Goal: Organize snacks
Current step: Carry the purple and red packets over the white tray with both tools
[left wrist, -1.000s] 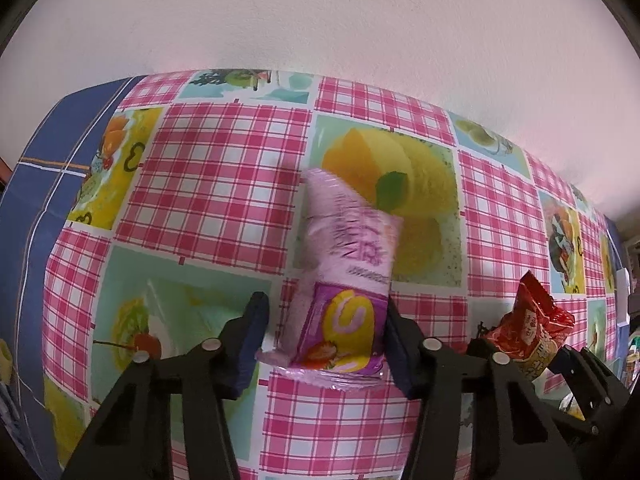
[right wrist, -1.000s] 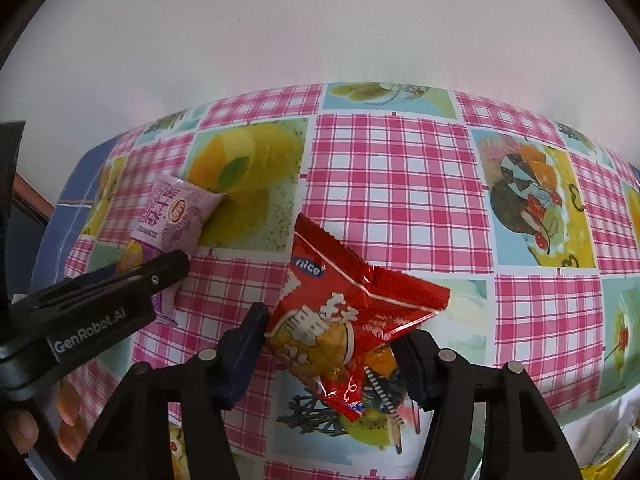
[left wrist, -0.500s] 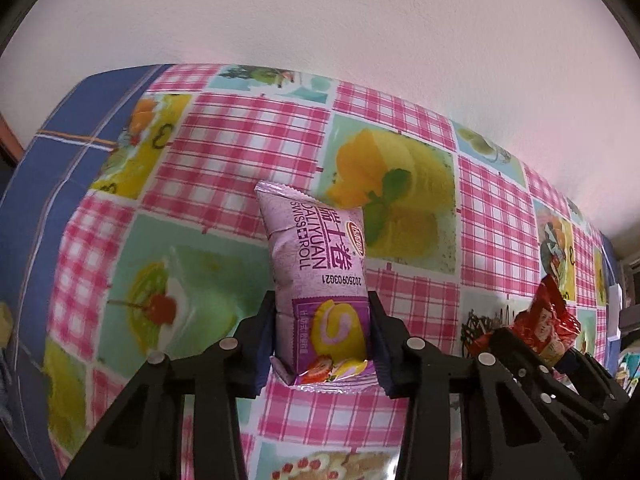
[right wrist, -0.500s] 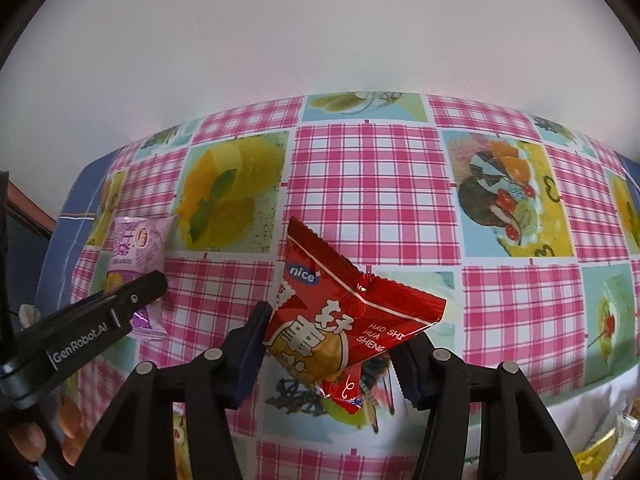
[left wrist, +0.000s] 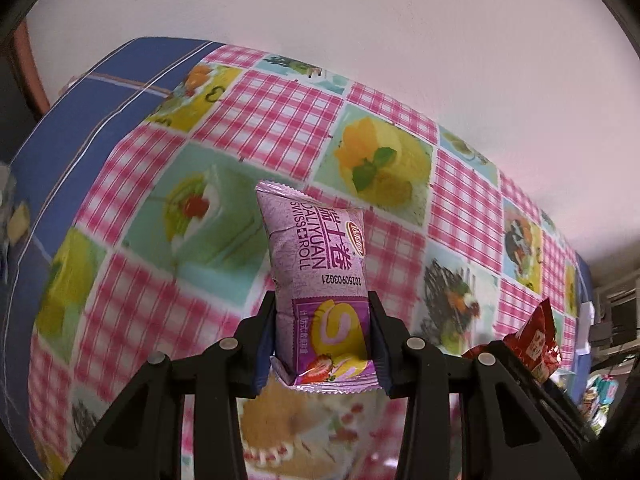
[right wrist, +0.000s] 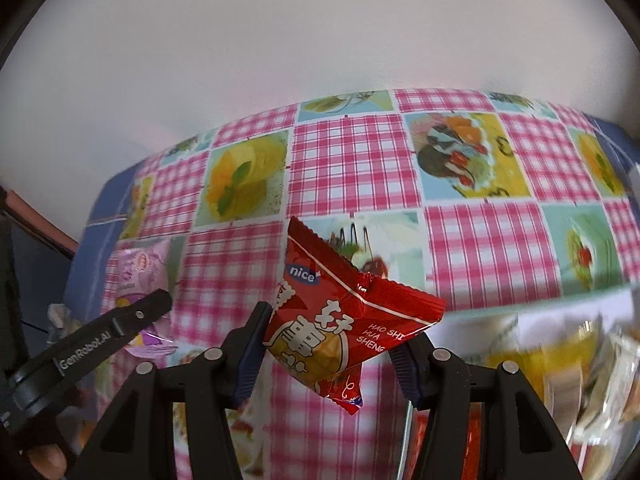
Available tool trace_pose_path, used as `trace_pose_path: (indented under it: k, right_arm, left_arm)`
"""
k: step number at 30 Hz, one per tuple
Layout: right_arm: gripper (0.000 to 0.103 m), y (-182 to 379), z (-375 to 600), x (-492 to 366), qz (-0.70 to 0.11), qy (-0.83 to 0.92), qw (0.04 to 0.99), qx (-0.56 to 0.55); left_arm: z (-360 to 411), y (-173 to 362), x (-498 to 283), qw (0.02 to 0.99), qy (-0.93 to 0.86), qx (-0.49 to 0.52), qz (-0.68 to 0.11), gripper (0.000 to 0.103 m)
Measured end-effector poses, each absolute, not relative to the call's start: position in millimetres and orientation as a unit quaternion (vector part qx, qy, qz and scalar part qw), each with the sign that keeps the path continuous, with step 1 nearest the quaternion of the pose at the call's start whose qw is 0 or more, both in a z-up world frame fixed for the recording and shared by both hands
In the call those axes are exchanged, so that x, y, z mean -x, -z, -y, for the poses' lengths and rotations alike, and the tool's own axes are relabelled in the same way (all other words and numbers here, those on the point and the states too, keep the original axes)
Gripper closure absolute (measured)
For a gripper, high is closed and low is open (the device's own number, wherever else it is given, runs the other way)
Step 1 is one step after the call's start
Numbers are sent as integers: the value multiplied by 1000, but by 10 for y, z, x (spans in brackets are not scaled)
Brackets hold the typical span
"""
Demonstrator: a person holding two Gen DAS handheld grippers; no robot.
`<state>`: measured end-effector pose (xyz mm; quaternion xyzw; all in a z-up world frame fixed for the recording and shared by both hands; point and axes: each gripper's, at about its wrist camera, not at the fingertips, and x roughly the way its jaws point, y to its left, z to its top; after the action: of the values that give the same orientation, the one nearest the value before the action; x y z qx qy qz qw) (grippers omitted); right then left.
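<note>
Pinching the lower end of a purple Swiss roll packet (left wrist: 320, 276), the left hand-held gripper (left wrist: 322, 340) has its blue-padded jaws drawn in narrow against the wrapper's two sides. The packet stands up between them, its crimped top edge pointing away from the camera and its printed face turned toward it, held clear above the counter (left wrist: 132, 288). The right hand-held gripper (right wrist: 330, 350) clamps a red peanut snack packet (right wrist: 340, 316) in the same way: the left pad presses the packet's edge, the right pad sits behind its folded corner, and the packet hangs tilted, one corner jutting to the right and a lower tip drooping below the jaws.

From the right wrist view, the left gripper's black arm crosses the lower left corner with the purple packet at its tip, and a fingertip (right wrist: 48, 458) of the person's hand shows under it. From the left wrist view, the red packet peeks in at the right edge.

A checked pink-and-white tablecloth (right wrist: 352, 160) with dessert and fruit pictures covers the counter, with a blue border on its left side. A plain pale wall (right wrist: 320, 40) rises behind. Blurred yellow and clear wrapped snacks (right wrist: 560, 364) lie at the lower right of the right wrist view.
</note>
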<state>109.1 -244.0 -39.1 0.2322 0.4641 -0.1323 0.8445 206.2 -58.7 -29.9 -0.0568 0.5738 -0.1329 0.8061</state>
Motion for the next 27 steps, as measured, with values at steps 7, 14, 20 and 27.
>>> trace_pose_path:
  k: [7,14,20,27]
  right_arm:
    - [44,199,2361,-594,-450,147,844,-254]
    - [44,-19,2275,-202,-432,161,848,-262]
    - [44,-146,2248,112,-420,173,850,-264]
    - [44,-175,2289,464,-413,185,851,-266]
  left_arm:
    - [517,-10,-1726,811,129,74,-566,60]
    - [584,-257,-1358,811,142,81,-562,60]
    - [666,-287,-1015,803,154,82,-569,60]
    - [780,-240,-643,801,160,70,-573,60]
